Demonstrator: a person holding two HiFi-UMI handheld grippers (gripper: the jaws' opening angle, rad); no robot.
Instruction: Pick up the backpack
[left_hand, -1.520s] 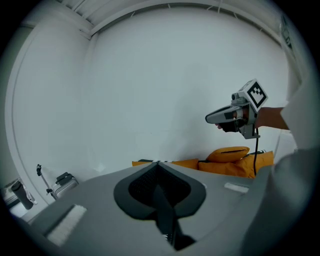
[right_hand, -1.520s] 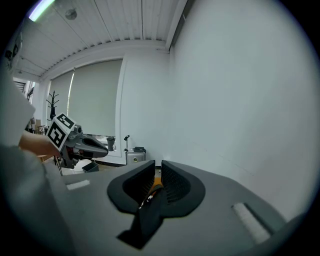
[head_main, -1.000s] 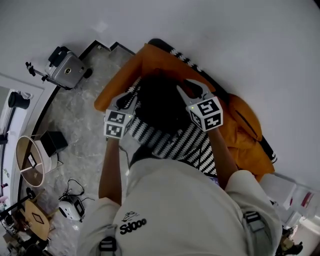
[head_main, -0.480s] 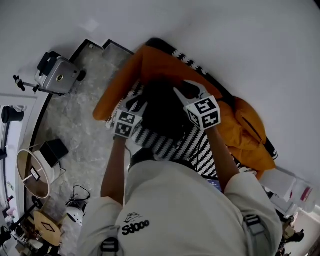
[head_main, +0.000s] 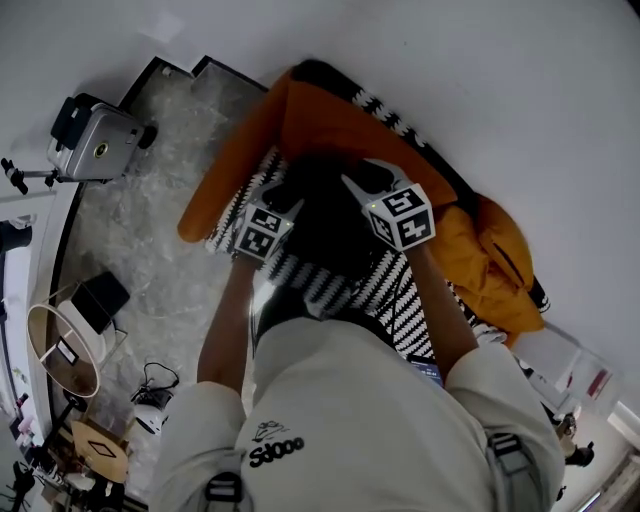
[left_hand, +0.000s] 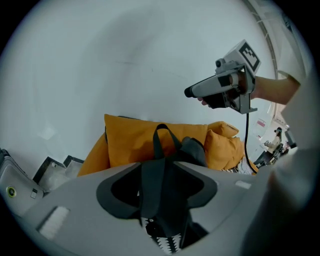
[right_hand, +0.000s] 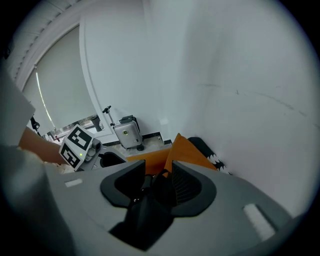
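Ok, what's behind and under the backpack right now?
Behind the backpack stand orange cushions. Around its base a black-and-white patterned cover shows. What lies directly under it is covered.

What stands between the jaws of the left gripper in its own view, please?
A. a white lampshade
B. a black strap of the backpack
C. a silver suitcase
B, since the left gripper view shows a black strap of the backpack running up between the jaws of the left gripper, which are opening.
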